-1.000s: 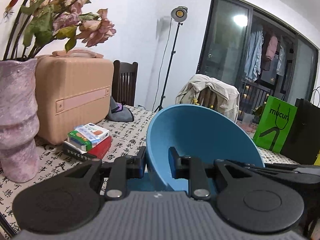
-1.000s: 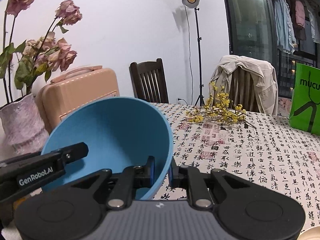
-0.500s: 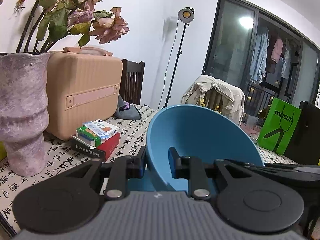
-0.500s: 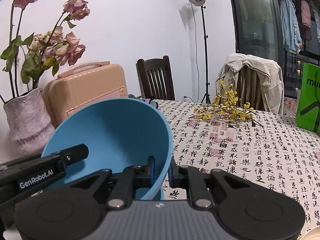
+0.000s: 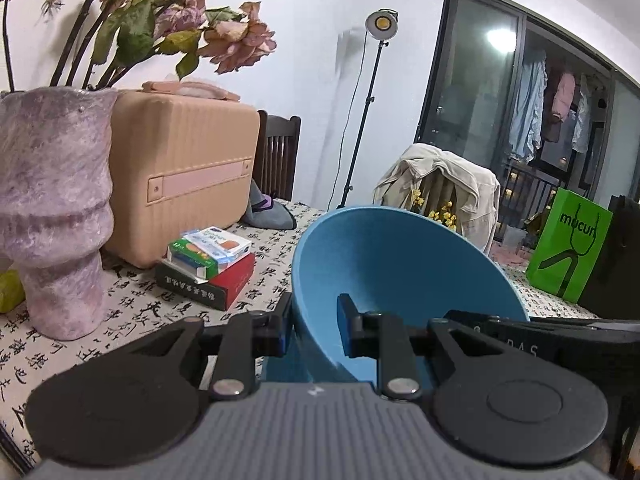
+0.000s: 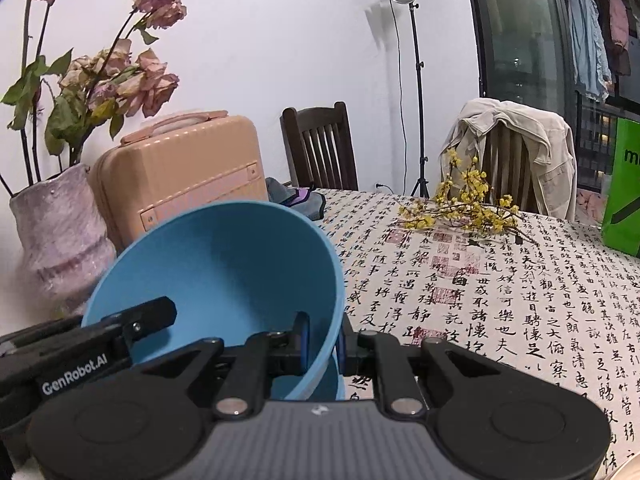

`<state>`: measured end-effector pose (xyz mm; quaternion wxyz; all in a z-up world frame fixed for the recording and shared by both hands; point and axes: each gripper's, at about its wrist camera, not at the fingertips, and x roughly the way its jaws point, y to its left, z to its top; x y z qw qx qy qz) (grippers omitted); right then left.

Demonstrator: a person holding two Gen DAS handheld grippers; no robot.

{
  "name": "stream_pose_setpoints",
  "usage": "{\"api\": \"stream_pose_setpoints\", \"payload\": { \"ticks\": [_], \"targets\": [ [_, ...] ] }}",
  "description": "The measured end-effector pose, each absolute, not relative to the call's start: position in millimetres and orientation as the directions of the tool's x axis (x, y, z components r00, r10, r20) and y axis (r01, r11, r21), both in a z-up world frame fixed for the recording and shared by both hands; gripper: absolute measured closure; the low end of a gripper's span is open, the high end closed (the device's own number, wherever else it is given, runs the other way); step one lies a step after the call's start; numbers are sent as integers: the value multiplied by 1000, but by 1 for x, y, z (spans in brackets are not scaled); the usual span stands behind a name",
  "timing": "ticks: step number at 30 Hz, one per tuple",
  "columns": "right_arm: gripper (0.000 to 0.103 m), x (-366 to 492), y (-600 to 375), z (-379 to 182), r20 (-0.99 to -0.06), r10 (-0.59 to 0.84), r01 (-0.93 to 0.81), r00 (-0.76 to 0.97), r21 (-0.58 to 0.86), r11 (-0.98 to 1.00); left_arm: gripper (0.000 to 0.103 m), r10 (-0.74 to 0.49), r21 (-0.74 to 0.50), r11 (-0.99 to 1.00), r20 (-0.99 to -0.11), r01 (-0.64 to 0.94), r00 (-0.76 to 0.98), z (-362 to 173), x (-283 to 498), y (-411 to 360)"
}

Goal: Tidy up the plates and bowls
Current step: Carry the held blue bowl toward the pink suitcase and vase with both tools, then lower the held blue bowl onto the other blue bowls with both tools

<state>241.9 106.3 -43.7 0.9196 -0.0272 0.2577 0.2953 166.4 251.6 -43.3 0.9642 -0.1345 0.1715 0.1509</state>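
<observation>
A blue bowl (image 5: 400,272) is held tilted above the patterned tablecloth (image 6: 500,300), its opening turned toward both cameras. My left gripper (image 5: 312,328) is shut on the bowl's left rim, one pad inside and one outside. My right gripper (image 6: 322,340) is shut on the right rim of the same bowl (image 6: 224,264). In the right wrist view the left gripper's fingers (image 6: 152,316) reach the bowl from the left. The bowl's base is hidden behind the gripper bodies.
Left of the bowl stand a purple vase (image 5: 52,208) with dried flowers, a peach suitcase (image 5: 180,176) and stacked boxes (image 5: 208,268). A yellow flower branch (image 6: 464,208) lies farther back, with a green bag (image 5: 568,248) on the right. Chairs (image 6: 320,148) line the far edge.
In both views the background has slid a little to the right and the vase looms larger. Both grips on the bowl are unchanged.
</observation>
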Motion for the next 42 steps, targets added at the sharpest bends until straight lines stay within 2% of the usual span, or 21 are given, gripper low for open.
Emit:
{"api": "stream_pose_setpoints", "payload": {
  "ticks": [21,42],
  "targets": [
    [90,241,107,-62,-527,528,-564,666,108,819,80,240,-199,916,-422,-348,874,-59,161,249],
    [88,232,128,-81,-509,443,-551,738,-74,831,79,257,-170,916,-446,-363,857,-73,168,249]
  ]
}}
